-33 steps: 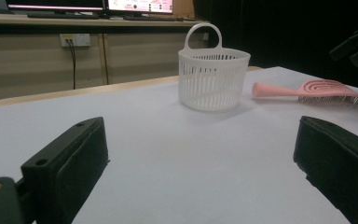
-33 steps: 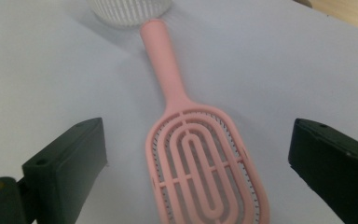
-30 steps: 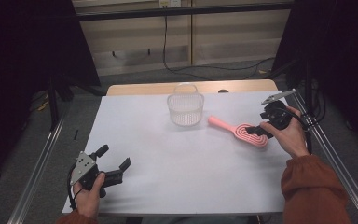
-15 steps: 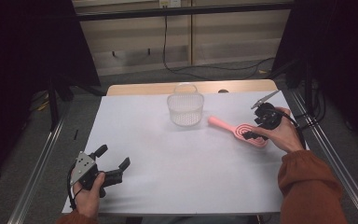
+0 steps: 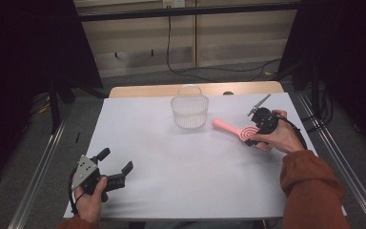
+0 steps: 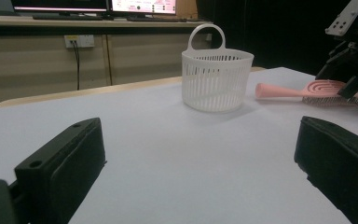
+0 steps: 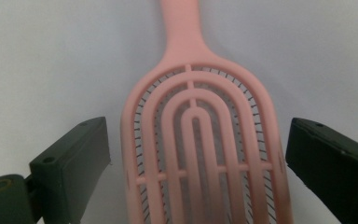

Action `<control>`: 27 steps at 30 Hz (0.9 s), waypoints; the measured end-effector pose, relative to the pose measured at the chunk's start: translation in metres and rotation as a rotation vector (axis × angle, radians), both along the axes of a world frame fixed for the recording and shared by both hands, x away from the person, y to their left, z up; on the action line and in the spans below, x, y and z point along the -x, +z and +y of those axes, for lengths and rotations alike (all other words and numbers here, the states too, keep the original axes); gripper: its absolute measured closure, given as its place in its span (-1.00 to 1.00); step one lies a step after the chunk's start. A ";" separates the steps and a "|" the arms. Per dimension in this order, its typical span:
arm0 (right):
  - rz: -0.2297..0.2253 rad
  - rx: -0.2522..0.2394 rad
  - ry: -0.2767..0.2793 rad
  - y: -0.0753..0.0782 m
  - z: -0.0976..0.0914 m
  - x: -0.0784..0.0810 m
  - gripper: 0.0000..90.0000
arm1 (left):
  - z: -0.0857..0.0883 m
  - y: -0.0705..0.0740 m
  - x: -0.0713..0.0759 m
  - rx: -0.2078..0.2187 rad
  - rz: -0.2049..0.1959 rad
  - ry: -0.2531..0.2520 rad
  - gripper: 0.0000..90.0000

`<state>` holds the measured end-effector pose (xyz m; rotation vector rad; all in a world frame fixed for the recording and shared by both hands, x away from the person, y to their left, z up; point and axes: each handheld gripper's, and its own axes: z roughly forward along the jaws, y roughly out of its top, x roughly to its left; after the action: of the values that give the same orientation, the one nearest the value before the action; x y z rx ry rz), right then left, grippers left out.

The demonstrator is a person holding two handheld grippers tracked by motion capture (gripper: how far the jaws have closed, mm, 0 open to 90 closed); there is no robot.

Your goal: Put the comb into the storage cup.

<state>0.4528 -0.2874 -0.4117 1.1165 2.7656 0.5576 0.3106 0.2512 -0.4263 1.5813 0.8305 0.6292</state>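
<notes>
Between the spread black jaws of the right gripper [image 7: 196,154] lies the pink plastic hairbrush with a vented, arched-rib head [image 7: 199,154]; a clear gap shows on each side, so neither jaw touches it. Its long axis runs straight away from that gripper's camera, the narrow handle pointing away and the broad head lying nearest the jaws. Thin dark bristles show through the slots between the ribs.

From the high view, the brush [image 5: 236,130] lies flat on the table's right half, handle aimed towards the white slotted plastic basket with a loop handle [image 5: 189,110], which stands upright just beside the handle tip, apart from it. The right gripper [image 5: 256,134] sits over the brush head.

Near the front left corner, the left gripper [image 5: 116,166] rests low over bare surface, its jaws wide apart and holding nothing, well apart from basket and brush.

The matte white tabletop [image 5: 171,162] has a pale wooden strip [image 5: 138,90] along its far edge. Beyond it are beige wall panels, hanging black cables and a grey floor.
</notes>
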 end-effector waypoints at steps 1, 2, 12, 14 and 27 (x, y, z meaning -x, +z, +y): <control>0.006 0.000 0.005 -0.001 0.001 -0.001 -0.83 | 0.000 0.000 0.000 0.004 0.001 0.001 -0.96; 0.005 0.000 0.009 -0.002 0.001 -0.002 -0.80 | 0.000 0.000 0.000 0.002 0.003 0.000 -0.96; 0.023 0.050 0.028 -0.010 0.006 -0.004 -0.70 | -0.001 -0.001 0.000 -0.001 0.004 0.001 -0.96; 0.022 0.050 0.034 -0.009 0.007 -0.004 -0.68 | -0.001 0.000 0.000 -0.006 0.004 -0.001 -0.96; 0.042 0.106 0.057 -0.014 0.010 -0.007 -0.59 | -0.001 -0.001 -0.001 -0.011 0.004 -0.003 -0.96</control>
<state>0.4595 -0.2770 -0.4252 1.0412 2.8330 0.3923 0.3113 0.2507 -0.4270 1.5941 0.8291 0.6296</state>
